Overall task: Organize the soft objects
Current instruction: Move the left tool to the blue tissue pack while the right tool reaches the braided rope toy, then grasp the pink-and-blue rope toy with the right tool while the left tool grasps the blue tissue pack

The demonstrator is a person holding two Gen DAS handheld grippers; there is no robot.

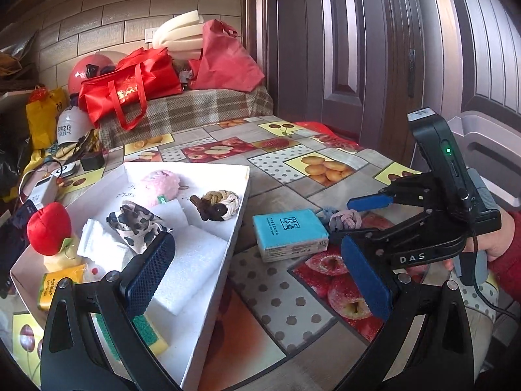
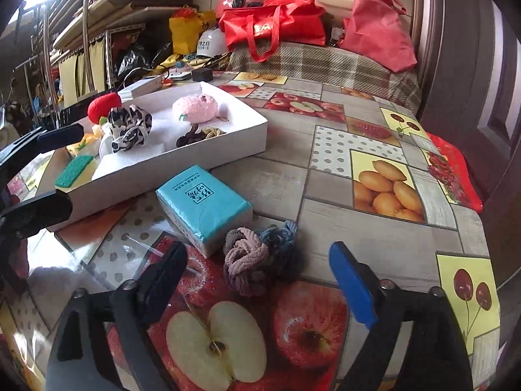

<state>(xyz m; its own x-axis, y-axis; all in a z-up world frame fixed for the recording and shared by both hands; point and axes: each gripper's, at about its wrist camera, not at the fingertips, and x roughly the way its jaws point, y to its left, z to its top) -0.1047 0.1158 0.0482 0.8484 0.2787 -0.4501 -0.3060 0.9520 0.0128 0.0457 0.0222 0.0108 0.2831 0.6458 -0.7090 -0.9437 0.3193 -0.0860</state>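
My right gripper (image 2: 257,280) hangs tilted down over the fruit-print tablecloth (image 2: 374,137), its jaws spread with nothing pressed between them; the knotted bundle of hair ties (image 2: 257,260) in pink, grey and blue lies on the cloth between the two fingers, not touched by either pad as far as I can see. Just beside that bundle, touching or nearly so, sits the teal tissue pack (image 2: 203,205), flat on the cloth outside the white cardboard box (image 2: 182,169). My left gripper (image 1: 257,277) is also spread wide and empty, one finger over the box's interior, the other over the tablecloth near the tissue pack. Inside the box I see a red plush apple (image 1: 49,229) at the far left corner, a cow-print scrunchie (image 1: 135,224) resting on white foam pieces (image 1: 192,260), a pink fluffy toy (image 1: 159,187) toward the back, a brown-and-cream knotted rope piece (image 1: 216,207) against the right wall, and a green-and-yellow sponge (image 2: 76,171) at the near end. A hand in a red sleeve (image 1: 503,244) grips the right gripper's handle in the left wrist view. Behind the table, red bags (image 1: 130,88) lie heaped on a plaid-covered surface.
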